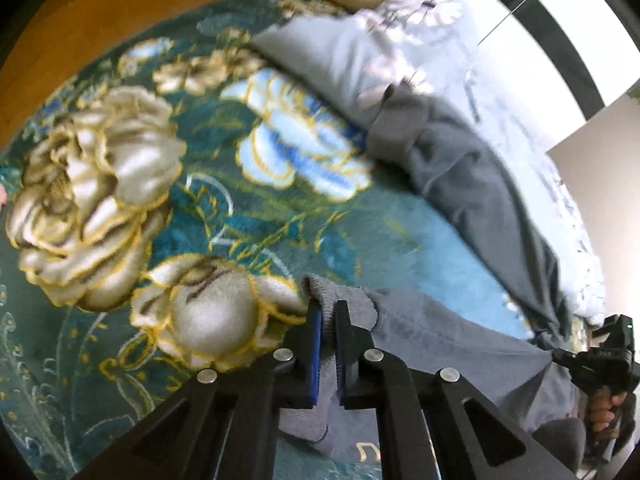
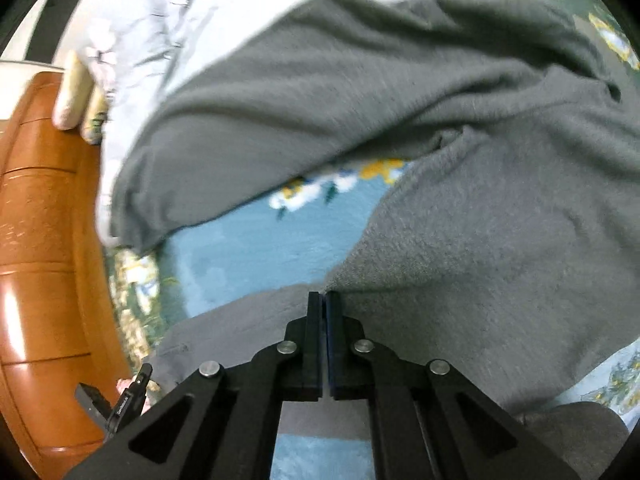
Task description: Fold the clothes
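A bed with a floral teal blanket (image 1: pixel 224 216), pale pillow (image 1: pixel 360 40) and wooden frame (image 2: pixel 44 220). The grey garment (image 2: pixel 460 220) lies across it. Left gripper (image 1: pixel 329 312) fingers clamp its ribbed edge; right gripper (image 2: pixel 324 300) fingers together, seemingly pinching cloth.

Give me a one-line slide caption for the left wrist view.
Left gripper shut on the ribbed cuff of grey trousers lying on a floral blanket.

We make out small white lettering on the black device (image 2: pixel 127 402) at the lower left of the right wrist view, too blurred to read.
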